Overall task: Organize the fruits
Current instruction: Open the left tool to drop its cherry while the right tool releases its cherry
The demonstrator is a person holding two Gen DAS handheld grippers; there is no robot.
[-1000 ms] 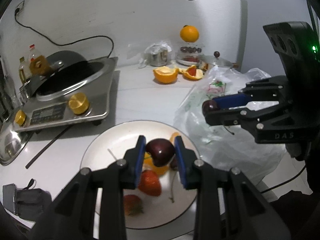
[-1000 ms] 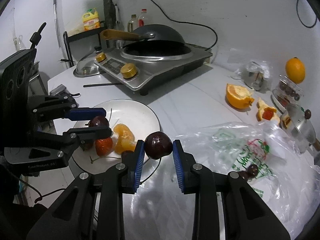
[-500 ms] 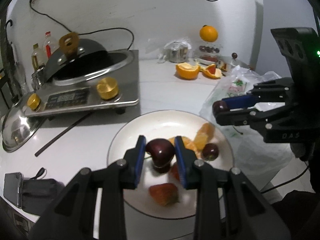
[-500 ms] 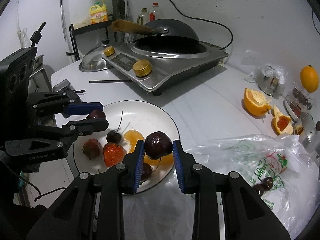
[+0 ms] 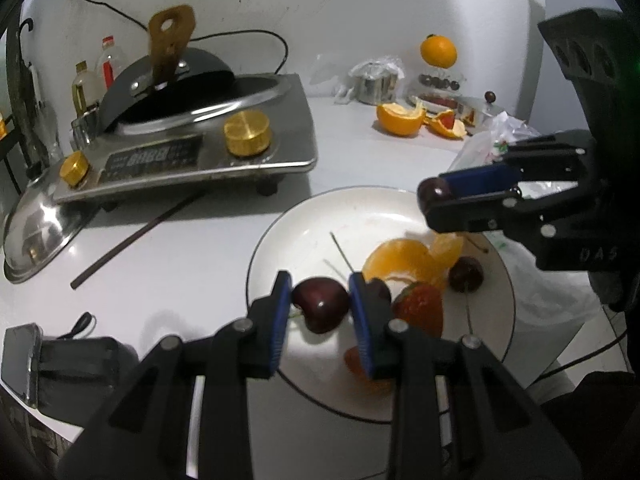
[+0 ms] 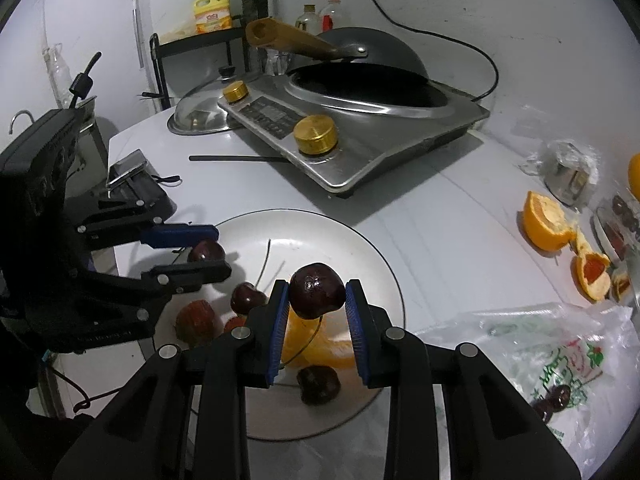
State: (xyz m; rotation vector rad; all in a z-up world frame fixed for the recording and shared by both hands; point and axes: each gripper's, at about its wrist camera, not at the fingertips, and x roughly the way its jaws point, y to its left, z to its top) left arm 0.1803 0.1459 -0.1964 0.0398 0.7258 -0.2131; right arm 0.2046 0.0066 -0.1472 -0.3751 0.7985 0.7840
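A white plate (image 5: 304, 220) (image 6: 360, 248) holds orange segments (image 5: 404, 258), a strawberry (image 5: 420, 308) and loose cherries (image 5: 466, 274). My left gripper (image 5: 320, 304) is shut on a dark cherry (image 5: 320, 304), low over the plate's near left part. My right gripper (image 6: 317, 300) is shut on another dark cherry (image 6: 317, 295), held above the plate over the orange segments (image 6: 320, 350). In the left wrist view the right gripper (image 5: 434, 196) shows at the plate's far right edge. The left gripper (image 6: 208, 252) shows over the plate's left side in the right wrist view.
An induction cooker with a wok (image 5: 192, 136) stands behind the plate, a steel lid (image 5: 36, 232) and a chopstick (image 5: 136, 238) beside it. Orange peels (image 5: 400, 118), a whole orange (image 5: 438, 50) and a plastic bag (image 6: 552, 356) with cherries lie to the right. A phone (image 5: 20, 360) lies near left.
Both grippers have moved over the plate with their cherries. The left one has sunk lower toward the plate; the right one has shifted from the bag's edge to above the orange segments.
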